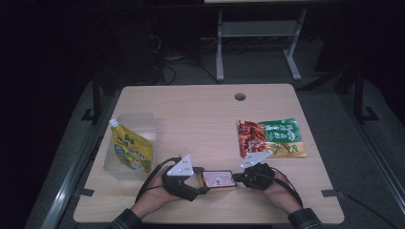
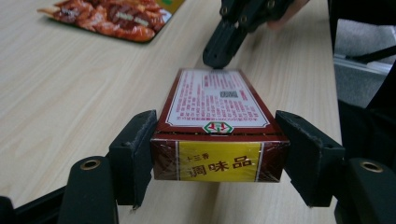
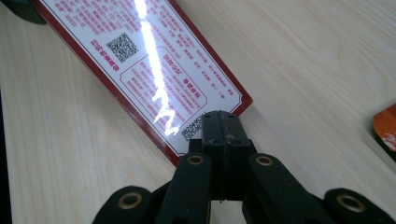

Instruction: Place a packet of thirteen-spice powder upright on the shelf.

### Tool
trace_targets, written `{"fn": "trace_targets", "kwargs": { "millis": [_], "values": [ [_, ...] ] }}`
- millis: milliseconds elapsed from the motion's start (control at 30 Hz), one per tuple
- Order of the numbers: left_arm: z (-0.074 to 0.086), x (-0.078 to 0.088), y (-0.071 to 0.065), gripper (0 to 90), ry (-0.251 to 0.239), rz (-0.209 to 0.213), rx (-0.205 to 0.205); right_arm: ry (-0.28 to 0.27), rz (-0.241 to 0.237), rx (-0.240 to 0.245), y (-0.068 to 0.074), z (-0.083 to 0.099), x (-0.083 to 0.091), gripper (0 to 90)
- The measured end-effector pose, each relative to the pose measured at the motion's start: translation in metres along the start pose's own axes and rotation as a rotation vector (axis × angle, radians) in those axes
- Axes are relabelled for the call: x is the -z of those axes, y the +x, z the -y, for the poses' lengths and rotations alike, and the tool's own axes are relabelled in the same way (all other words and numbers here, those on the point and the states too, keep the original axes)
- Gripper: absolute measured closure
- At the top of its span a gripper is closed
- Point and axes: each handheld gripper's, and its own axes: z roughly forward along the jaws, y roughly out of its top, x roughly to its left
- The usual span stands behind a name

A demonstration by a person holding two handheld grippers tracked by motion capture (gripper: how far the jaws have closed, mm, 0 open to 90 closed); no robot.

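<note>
A flat dark-red cardboard box with a white printed label (image 2: 217, 100) is seen lying on the light wooden counter (image 1: 200, 114), near its front edge, between both hands. The left tongs (image 2: 219, 156) are clamped on the box's two long sides at its yellow-labelled end. The right tongs (image 3: 219, 123) are pressed together, empty, with the tips resting on the box's far end.

We see plaid cuffs at both wrists, and each black hand-held gripper (image 1: 217, 180) has brass-ringed screw holes, a grey triangular plate and a black cable.
</note>
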Motion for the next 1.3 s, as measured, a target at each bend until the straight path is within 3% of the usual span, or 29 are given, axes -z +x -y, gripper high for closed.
{"fn": "trace_targets", "kwargs": {
  "millis": [200, 633, 967, 1300],
  "values": [
    [-0.009, 0.006, 0.004, 31.9, -0.065, 0.024, 0.003, 0.007, -0.027, 0.008, 0.002, -0.001, -0.004, 90.0],
    [-0.03, 0.0, 0.007, 31.8, -0.136, 0.051, -0.028, 0.024, -0.089, -0.01, 0.005, -0.005, -0.012, 90.0],
    [-0.045, -0.014, 0.009, 31.7, -0.169, 0.075, -0.037, 0.037, -0.088, 0.004, 0.006, -0.005, -0.015, 90.0],
    [-0.054, -0.027, 0.008, 31.4, -0.183, 0.085, -0.019, 0.058, -0.09, 0.01, 0.008, -0.004, -0.016, 90.0]
  ]
}}
